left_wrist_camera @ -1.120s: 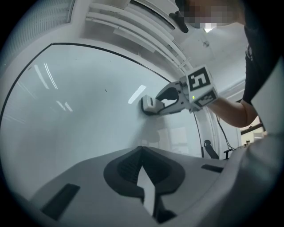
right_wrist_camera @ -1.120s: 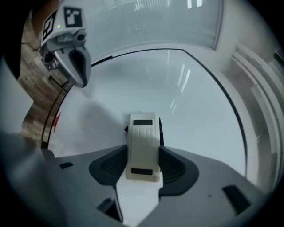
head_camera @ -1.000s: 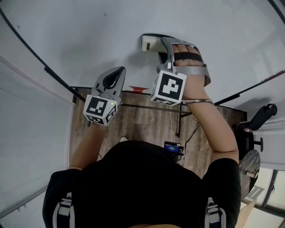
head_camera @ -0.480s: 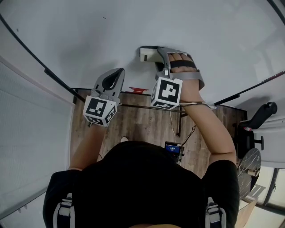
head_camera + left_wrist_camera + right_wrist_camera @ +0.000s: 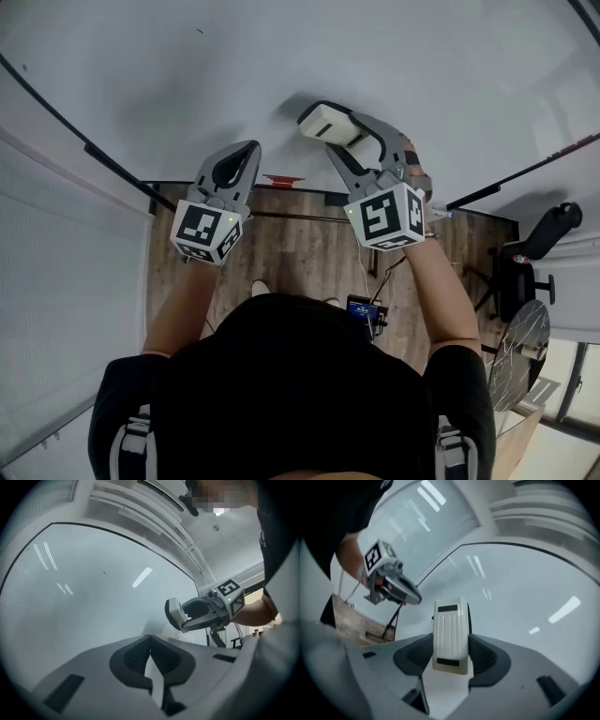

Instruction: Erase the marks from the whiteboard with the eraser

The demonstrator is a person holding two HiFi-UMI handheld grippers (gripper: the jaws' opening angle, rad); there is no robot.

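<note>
A white whiteboard (image 5: 394,47) fills the upper half of the head view; it looks plain white apart from a tiny dark speck (image 5: 199,31) at upper left. My right gripper (image 5: 330,131) is shut on a cream eraser (image 5: 327,121) with a ribbed back, held at the board's surface near the lower middle. In the right gripper view the eraser (image 5: 450,637) stands upright between the jaws. My left gripper (image 5: 246,150) hovers left of it, jaws shut with nothing between them, tips close to the board. The left gripper view shows the eraser (image 5: 173,614) to its right.
The board's black frame edge (image 5: 84,145) runs diagonally at left and at right. Below it lie a wood floor (image 5: 300,253), a red object (image 5: 281,180), cables, a small blue-lit device (image 5: 362,312) and a black office chair (image 5: 539,248) at right.
My right gripper has turned and swung down and right, so its marker cube now sits lower; the eraser tilted and stayed at about the same spot on the board. The left gripper barely moved.
</note>
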